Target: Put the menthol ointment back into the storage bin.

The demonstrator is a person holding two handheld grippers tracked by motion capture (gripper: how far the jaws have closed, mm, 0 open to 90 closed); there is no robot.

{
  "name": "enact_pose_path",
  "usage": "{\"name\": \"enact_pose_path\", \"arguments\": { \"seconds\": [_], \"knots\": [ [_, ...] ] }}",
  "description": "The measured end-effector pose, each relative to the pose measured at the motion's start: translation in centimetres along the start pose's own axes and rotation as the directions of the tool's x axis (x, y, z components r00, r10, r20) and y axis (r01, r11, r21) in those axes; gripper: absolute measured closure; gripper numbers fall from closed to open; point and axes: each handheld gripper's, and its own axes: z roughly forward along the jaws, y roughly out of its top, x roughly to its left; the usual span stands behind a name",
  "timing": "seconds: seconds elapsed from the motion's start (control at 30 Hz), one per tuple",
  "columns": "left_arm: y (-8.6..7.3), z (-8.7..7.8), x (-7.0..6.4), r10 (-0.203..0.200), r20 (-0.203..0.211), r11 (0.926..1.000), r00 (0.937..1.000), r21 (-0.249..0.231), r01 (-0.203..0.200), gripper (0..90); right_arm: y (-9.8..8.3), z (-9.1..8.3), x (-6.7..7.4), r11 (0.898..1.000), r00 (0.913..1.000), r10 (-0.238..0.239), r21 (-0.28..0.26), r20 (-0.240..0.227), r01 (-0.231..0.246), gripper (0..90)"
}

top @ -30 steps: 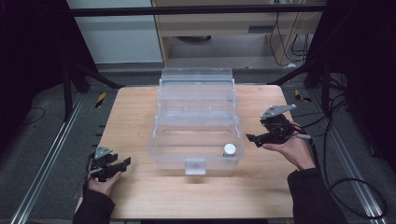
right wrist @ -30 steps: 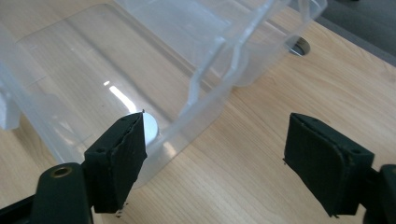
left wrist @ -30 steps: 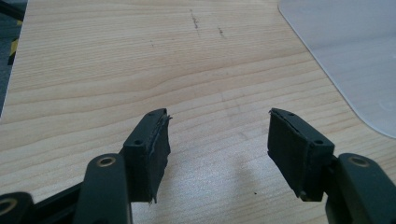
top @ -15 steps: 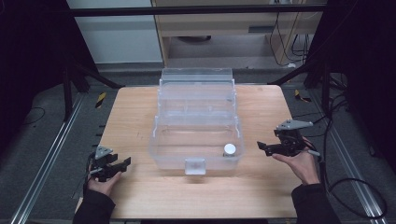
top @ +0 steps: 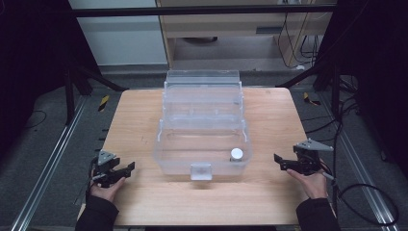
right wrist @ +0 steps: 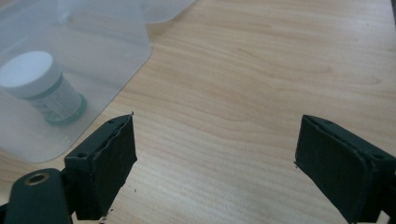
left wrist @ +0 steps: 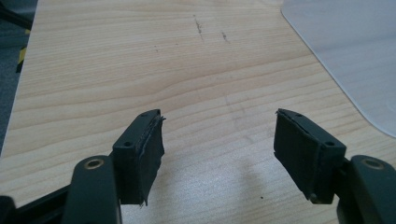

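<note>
A small white-capped jar (top: 236, 154) stands upright, its long axis vertical and cap facing up, in the lower right corner of the clear plastic box (top: 171, 154) at the centre of the high view. In the right gripper view the jar (right wrist: 42, 88) sits at the upper left, behind the box's see-through wall (right wrist: 116, 60), its green-banded label showing. The box runs lengthwise from the table's near edge toward the top of the frame. The right hand-held gripper (top: 283, 163) hovers at the lower right, jaws having just been opening and now spread wide with only bare table (right wrist: 243, 93) between them. The left hand-held gripper (top: 126, 168), at the lower left, also gapes wide over wood.
</note>
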Motion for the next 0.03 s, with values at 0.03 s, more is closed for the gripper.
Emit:
{"name": "enact_pose_path", "arguments": {
  "seconds": [0.03],
  "knots": [
    [0.00,0.00,0.00,0.000,0.000,1.0000,1.0000,0.000,0.000,31.8,0.00,0.00,0.00,1.000,1.0000,0.000,0.000,0.000,0.000,12.2]
  ]
}}
